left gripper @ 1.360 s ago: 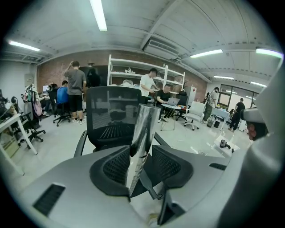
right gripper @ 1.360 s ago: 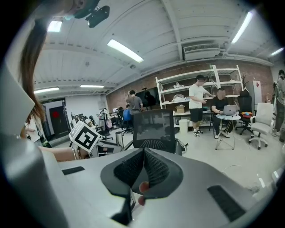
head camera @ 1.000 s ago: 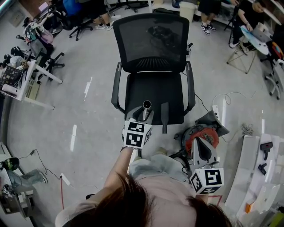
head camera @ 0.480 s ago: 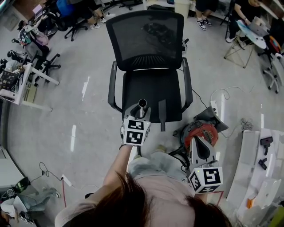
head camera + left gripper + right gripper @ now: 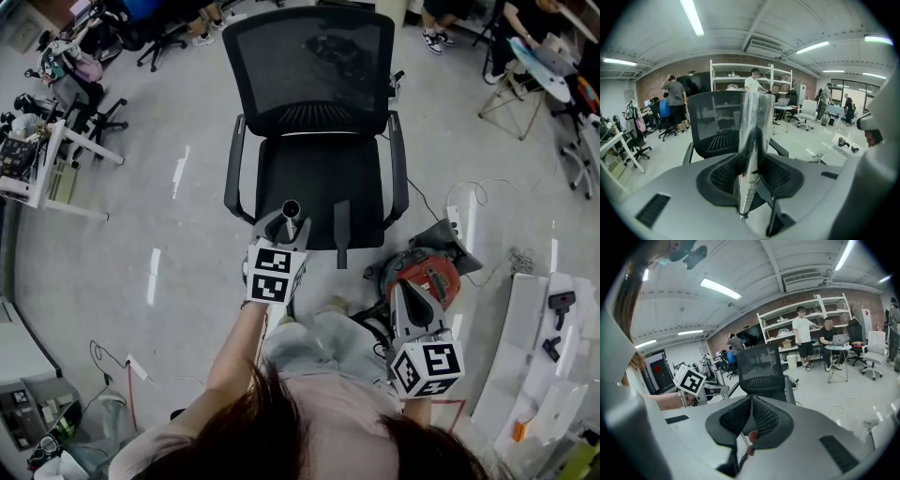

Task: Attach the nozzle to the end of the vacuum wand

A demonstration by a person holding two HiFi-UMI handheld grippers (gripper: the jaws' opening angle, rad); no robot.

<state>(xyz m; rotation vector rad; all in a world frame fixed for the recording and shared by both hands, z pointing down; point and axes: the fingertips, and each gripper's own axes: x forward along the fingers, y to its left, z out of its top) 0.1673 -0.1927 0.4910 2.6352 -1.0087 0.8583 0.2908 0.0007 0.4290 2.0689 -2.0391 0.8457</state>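
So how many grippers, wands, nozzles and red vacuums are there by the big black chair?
Grippers: 2, the left gripper and the right gripper
Wand: 1
Nozzle: 1
Red vacuum: 1
Total: 5

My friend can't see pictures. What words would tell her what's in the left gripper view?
The left gripper clamps a shiny metal vacuum wand that runs up the middle of the picture between its jaws. Behind it stands a black mesh office chair, and farther back people stand near white shelves in a bright office.
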